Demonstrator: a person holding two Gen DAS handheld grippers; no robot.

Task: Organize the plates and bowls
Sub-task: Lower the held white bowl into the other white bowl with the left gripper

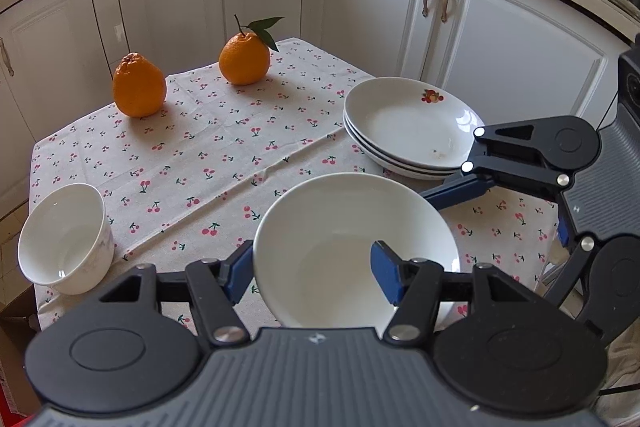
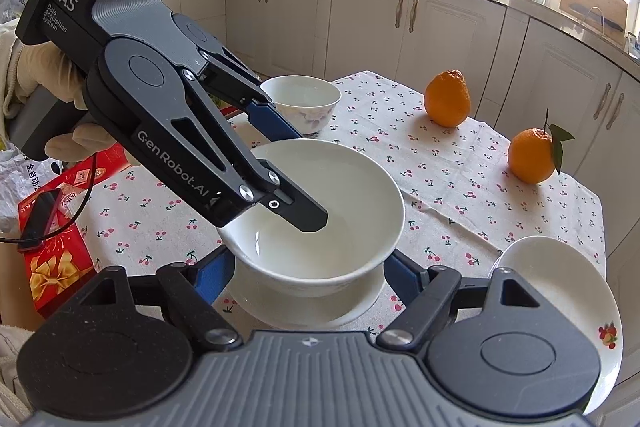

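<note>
A plain white bowl is near the table's front edge. My left gripper is shut on its rim, with one finger inside and one outside. Under the bowl in the right wrist view there is a second white dish. My right gripper straddles the pair, its blue pads against both sides. In the left wrist view only one of its blue fingers shows, meeting the bowl's far right side. I cannot tell whether the bowl rests on the cloth. Three white plates are stacked beside it.
A small patterned bowl stands at one corner of the cherry-print tablecloth. Two oranges sit at the far side. A red gift box lies off the table's edge. White kitchen cabinets surround the table.
</note>
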